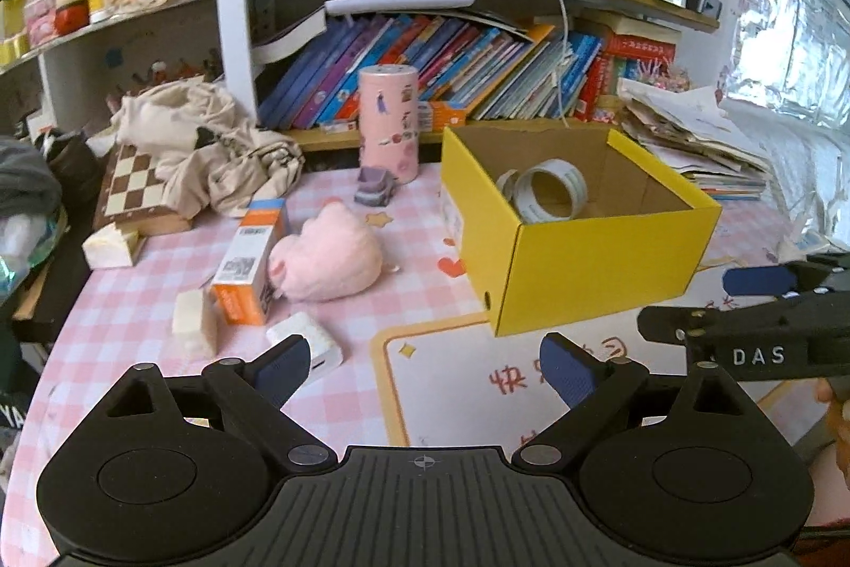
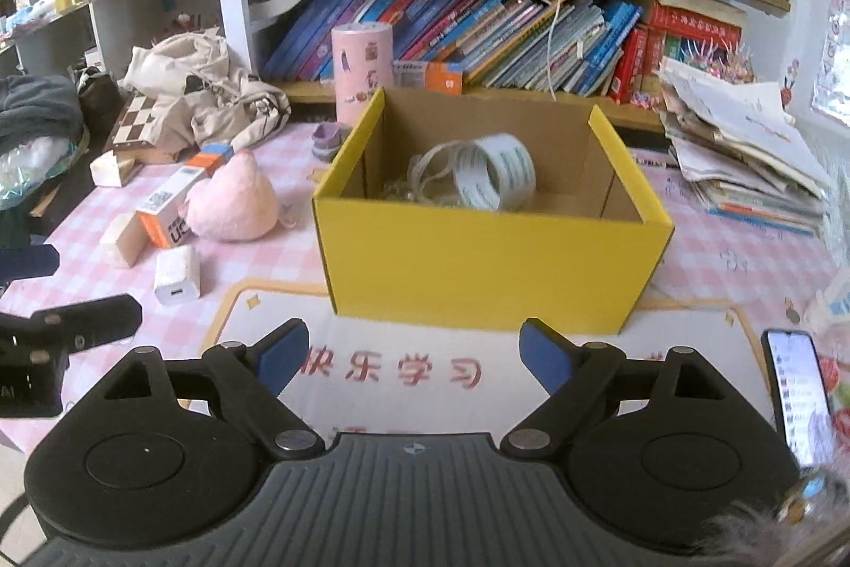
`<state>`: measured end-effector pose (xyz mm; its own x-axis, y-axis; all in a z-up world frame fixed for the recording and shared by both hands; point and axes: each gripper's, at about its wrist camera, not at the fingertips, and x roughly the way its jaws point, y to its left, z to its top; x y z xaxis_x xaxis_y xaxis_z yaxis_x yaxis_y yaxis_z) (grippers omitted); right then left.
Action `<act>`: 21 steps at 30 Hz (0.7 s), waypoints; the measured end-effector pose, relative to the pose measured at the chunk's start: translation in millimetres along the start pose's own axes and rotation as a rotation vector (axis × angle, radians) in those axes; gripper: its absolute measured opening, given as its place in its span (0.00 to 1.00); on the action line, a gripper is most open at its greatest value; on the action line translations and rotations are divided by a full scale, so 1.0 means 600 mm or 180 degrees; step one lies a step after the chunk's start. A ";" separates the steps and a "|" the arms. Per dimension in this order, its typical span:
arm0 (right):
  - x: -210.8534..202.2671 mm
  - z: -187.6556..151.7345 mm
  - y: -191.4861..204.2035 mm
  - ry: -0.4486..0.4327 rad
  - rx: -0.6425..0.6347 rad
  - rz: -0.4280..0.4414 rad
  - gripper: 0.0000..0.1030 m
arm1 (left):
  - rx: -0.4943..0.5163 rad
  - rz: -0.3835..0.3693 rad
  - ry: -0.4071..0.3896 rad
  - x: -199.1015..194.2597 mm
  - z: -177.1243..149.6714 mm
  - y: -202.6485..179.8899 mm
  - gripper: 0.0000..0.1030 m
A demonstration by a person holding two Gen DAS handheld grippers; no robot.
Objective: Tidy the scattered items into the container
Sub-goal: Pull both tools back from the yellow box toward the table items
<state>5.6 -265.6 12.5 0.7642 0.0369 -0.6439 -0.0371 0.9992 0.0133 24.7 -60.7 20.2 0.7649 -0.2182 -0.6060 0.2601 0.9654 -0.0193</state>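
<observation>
Awaiting collection on the counter (image 1: 138,301), left of the yellow box (image 2: 489,248): a pink plush toy (image 1: 324,259), soft and light, likely to squash under any grip and best taken across its rounded body; an orange-and-white carton (image 1: 249,259) lying flat against the plush, stiff and light, best pinched across its narrow sides; a white charger block (image 1: 313,344) nearest the left claw (image 1: 425,367), hard and smooth, possibly slippery, to be held on its flat faces; two pale blocks (image 1: 194,322), material unclear. Already inside the box: a tape roll (image 2: 494,176) on edge and something pale beside it. Left claw stands apart and empty; right claw (image 2: 414,354), facing the box front, likewise apart and empty. Surface: pink checked cloth with a printed mat, flat, probably offering some friction. Room: crowded bookshelves behind, a heap of cloth and a chessboard (image 1: 135,189) at left, stacked papers at right, a phone (image 2: 797,397) lying near the right edge.
</observation>
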 end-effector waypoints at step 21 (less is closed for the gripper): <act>-0.020 -0.043 0.046 -0.0007 -0.0056 -0.0090 0.90 | -0.0192 0.0117 0.0017 -0.024 -0.047 0.034 0.93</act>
<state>-20.9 -238.6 0.8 0.7666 0.0086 -0.6421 -0.0267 0.9995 -0.0185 2.4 -33.6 6.1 0.7701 -0.1817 -0.6114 0.1958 0.9796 -0.0445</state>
